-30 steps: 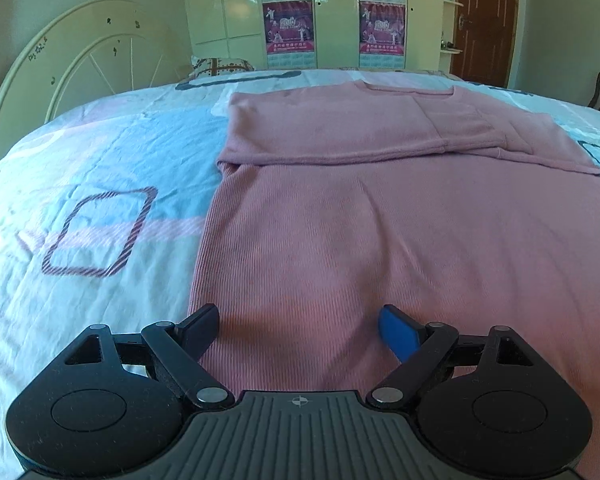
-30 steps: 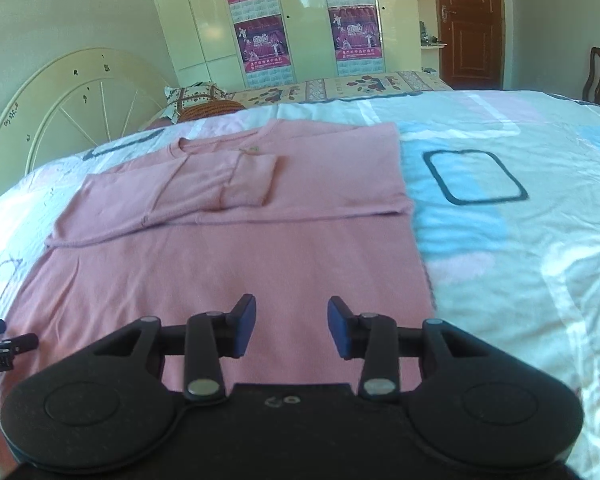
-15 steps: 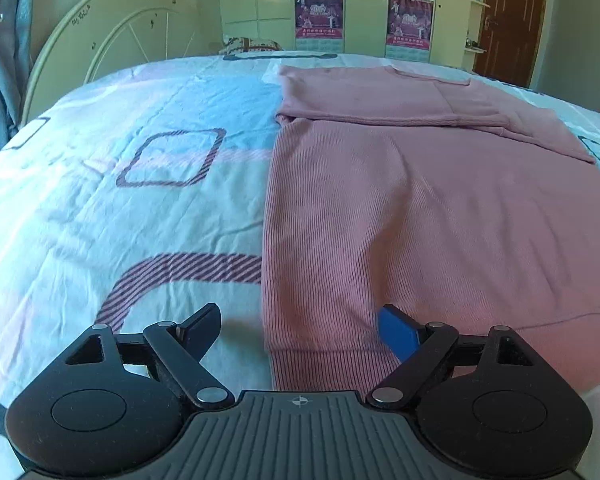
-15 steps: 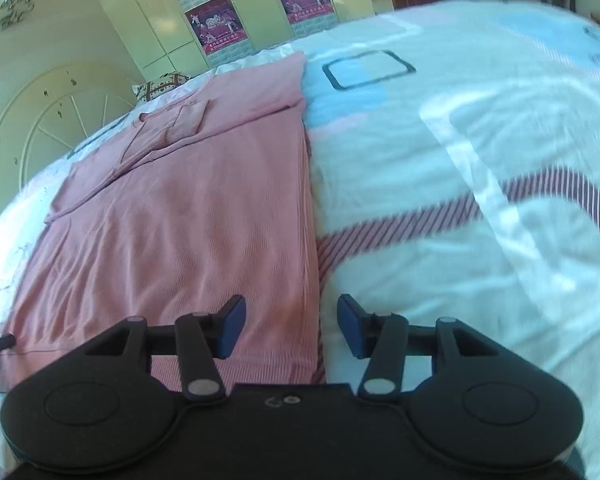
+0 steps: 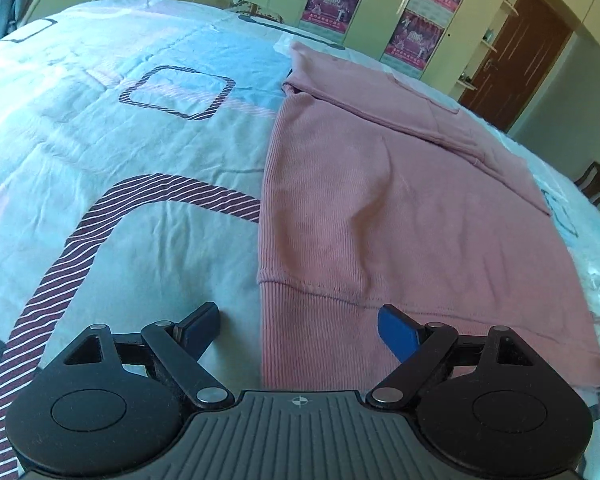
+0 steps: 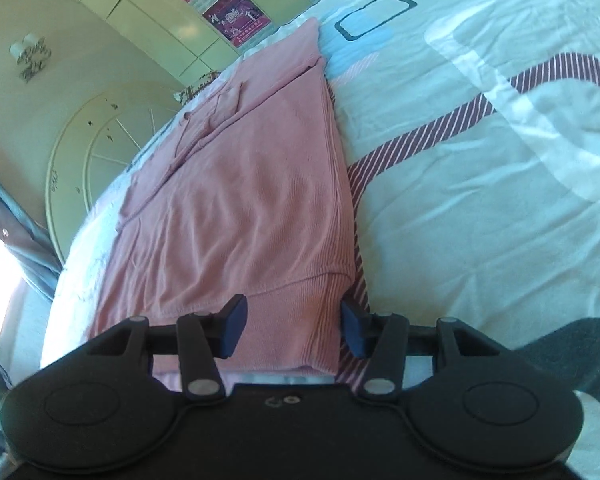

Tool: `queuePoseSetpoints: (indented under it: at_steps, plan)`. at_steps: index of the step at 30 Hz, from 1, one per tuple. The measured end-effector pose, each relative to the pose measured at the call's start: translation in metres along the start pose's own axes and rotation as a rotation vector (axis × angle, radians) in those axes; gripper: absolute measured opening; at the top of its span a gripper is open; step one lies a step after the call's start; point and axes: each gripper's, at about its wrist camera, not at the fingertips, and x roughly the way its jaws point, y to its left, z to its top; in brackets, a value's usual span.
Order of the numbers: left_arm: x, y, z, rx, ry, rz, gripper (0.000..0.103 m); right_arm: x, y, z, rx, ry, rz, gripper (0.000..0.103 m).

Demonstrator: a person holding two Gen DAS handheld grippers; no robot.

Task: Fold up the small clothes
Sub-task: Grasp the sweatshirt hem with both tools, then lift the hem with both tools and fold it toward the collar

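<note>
A pink ribbed sweater (image 5: 384, 208) lies flat on the bed, sleeves folded across its chest at the far end. My left gripper (image 5: 300, 326) is open and straddles the left corner of the ribbed hem (image 5: 320, 320). The sweater also shows in the right wrist view (image 6: 236, 200). My right gripper (image 6: 294, 326) is open, its jaws either side of the right corner of the hem (image 6: 300, 312). Neither gripper holds cloth.
The bed cover (image 5: 112, 152) is pale blue and white with striped maroon shapes. A cream headboard (image 6: 96, 148) and wardrobes with posters (image 5: 416, 36) stand beyond. A brown door (image 5: 516, 60) and a chair (image 5: 596, 188) are at right.
Both grippers have drawn back from over the sweater's body to its near hem, left to the left corner and right to the right corner. Both stayed open.
</note>
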Motion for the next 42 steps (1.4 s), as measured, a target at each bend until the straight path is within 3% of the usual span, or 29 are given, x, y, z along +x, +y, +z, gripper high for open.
queuePoseSetpoints:
  at_steps: [2, 4, 6, 7, 9, 11, 15, 17, 19, 21, 25, 28, 35, 42]
  plan:
    - [0.006, -0.003, 0.005, 0.012, 0.007, -0.035, 0.07, 0.005, -0.003, 0.003, 0.011, 0.008, 0.014, 0.045]
    - [0.01, -0.007, 0.006, 0.024, 0.019, -0.061, 0.068, 0.007, -0.002, 0.003, 0.006, 0.026, 0.03, 0.039]
    - [0.01, -0.009, 0.005, 0.055, 0.017, -0.071, 0.068, 0.01, -0.003, 0.0, -0.001, 0.067, 0.057, 0.023]
    - [0.01, -0.009, 0.005, 0.064, 0.019, -0.078, 0.068, 0.012, -0.003, -0.002, -0.007, 0.086, 0.063, 0.021]
    - [0.009, -0.008, 0.005, 0.082, 0.014, -0.069, 0.043, 0.012, -0.002, -0.006, -0.028, 0.089, 0.063, 0.016]
    - [0.008, -0.002, 0.006, 0.068, 0.016, -0.087, 0.003, 0.012, -0.002, -0.004, -0.018, 0.085, 0.072, 0.01]
    - [-0.014, 0.006, 0.004, 0.039, -0.1, -0.118, 0.003, -0.007, 0.006, 0.003, -0.055, 0.002, 0.107, 0.009]
    - [-0.01, 0.008, -0.001, 0.036, -0.097, -0.081, 0.003, -0.015, 0.011, 0.004, -0.107, -0.03, 0.133, 0.009]
    - [0.004, 0.014, -0.006, -0.011, -0.053, -0.075, 0.003, -0.006, 0.006, 0.003, -0.12, -0.002, 0.101, 0.009]
    - [0.004, 0.019, -0.008, -0.077, -0.066, -0.096, 0.003, 0.008, 0.001, 0.0, -0.108, 0.039, 0.051, 0.009]
    - [-0.004, 0.022, -0.005, -0.14, -0.103, -0.127, 0.003, -0.001, 0.007, 0.006, -0.078, -0.043, 0.09, 0.009]
    - [-0.015, 0.014, 0.01, -0.153, -0.16, -0.154, 0.003, -0.01, 0.025, 0.022, -0.136, -0.098, 0.099, 0.009]
    - [-0.011, -0.013, 0.104, -0.196, -0.262, -0.207, 0.003, -0.018, 0.075, 0.096, -0.257, -0.221, 0.088, 0.008]
    - [0.06, -0.044, 0.22, -0.194, -0.236, -0.174, 0.003, 0.028, 0.111, 0.2, -0.264, -0.27, 0.032, 0.008]
